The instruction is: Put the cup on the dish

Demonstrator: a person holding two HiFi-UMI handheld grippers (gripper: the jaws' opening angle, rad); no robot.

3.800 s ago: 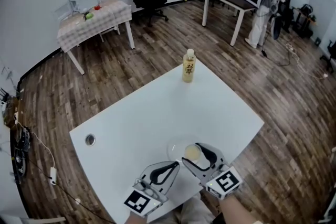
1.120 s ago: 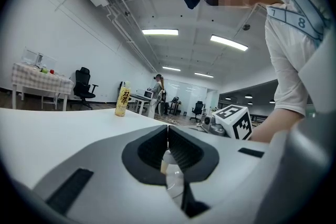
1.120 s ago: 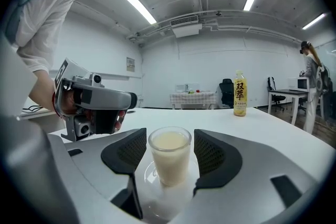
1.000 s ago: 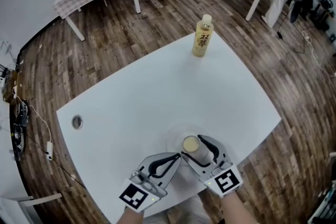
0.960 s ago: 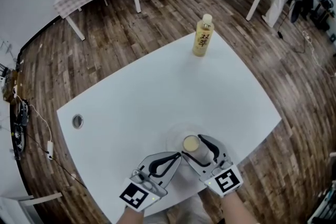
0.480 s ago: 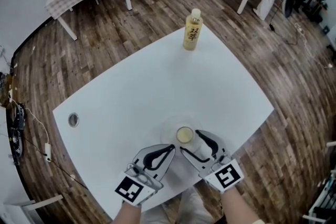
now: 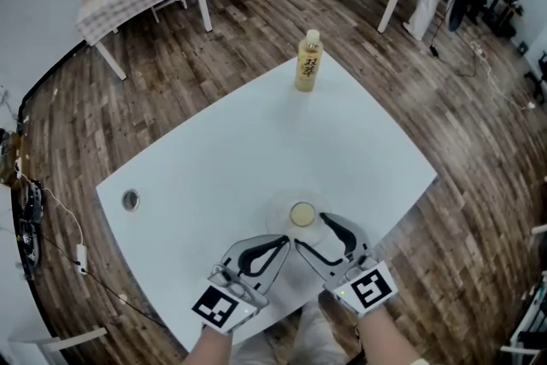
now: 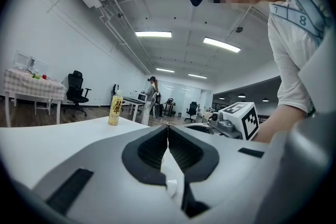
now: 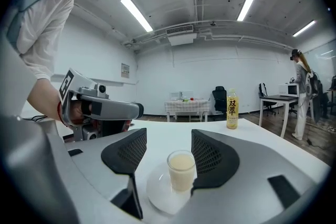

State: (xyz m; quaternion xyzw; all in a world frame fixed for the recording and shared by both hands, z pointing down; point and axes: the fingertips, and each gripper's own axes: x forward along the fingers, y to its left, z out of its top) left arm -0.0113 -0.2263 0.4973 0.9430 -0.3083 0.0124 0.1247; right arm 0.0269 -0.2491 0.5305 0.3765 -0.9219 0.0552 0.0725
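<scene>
As the clear glass cup of pale yellow drink [image 9: 181,170] stands on the round clear dish [image 9: 156,194] near the white table's [image 7: 256,150] near edge, the right claw [image 9: 168,147] gapes wide either side of it, gripping nothing, and the left claw [image 8: 168,131] is pinched together and empty, so placement looks done and only backing off is left.

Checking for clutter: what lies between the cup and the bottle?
Just the dish rim, then bare white table up to the bottle, per the head view.

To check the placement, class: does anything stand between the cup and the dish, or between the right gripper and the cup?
Nothing visible. The cup already stands on the dish, and the right gripper, fingers apart, faces it with nothing between.
</scene>
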